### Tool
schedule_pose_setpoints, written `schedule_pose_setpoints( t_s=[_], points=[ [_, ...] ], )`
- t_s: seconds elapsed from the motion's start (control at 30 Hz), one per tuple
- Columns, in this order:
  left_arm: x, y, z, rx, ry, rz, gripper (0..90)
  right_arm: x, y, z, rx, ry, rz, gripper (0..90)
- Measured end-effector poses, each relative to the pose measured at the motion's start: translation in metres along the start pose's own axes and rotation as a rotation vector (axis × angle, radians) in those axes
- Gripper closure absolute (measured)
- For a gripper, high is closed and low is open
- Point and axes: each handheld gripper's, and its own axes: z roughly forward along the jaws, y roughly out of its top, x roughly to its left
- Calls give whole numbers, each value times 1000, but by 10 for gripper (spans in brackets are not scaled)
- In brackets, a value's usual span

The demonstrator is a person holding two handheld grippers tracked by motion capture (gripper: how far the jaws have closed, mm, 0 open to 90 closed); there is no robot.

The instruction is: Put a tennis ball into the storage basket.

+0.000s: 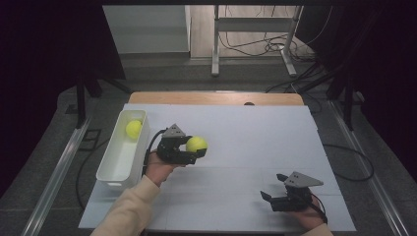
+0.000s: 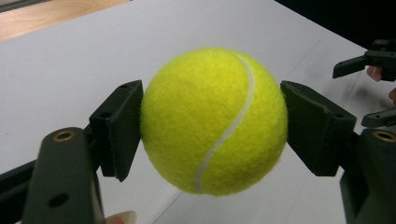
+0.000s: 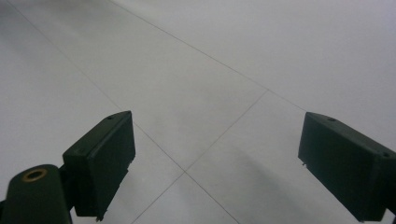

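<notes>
The left gripper has a yellow tennis ball clamped between its two black jaws, one pressing on each side, and holds it up off the white table top, a little left of the middle. In the left gripper view the ball sits square between the jaws, its white seam curving down the right half, with the table showing beneath it. Just to the left of that hand stands a long white tub along the left edge of the table, and a second yellow ball lies in its far end. The right gripper rests low at the near right corner of the table, well apart from the ball, its jaws spread wide with nothing between them; the right gripper view looks along them onto bare white surface crossed by thin lines
</notes>
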Motion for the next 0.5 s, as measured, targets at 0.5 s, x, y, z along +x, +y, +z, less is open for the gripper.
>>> schedule_pose_setpoints(
  t_s=[0.5],
  points=[
    [10,-4,-15,-32,28,-27,262,0,0,0,1,1,4,112]
  ],
)
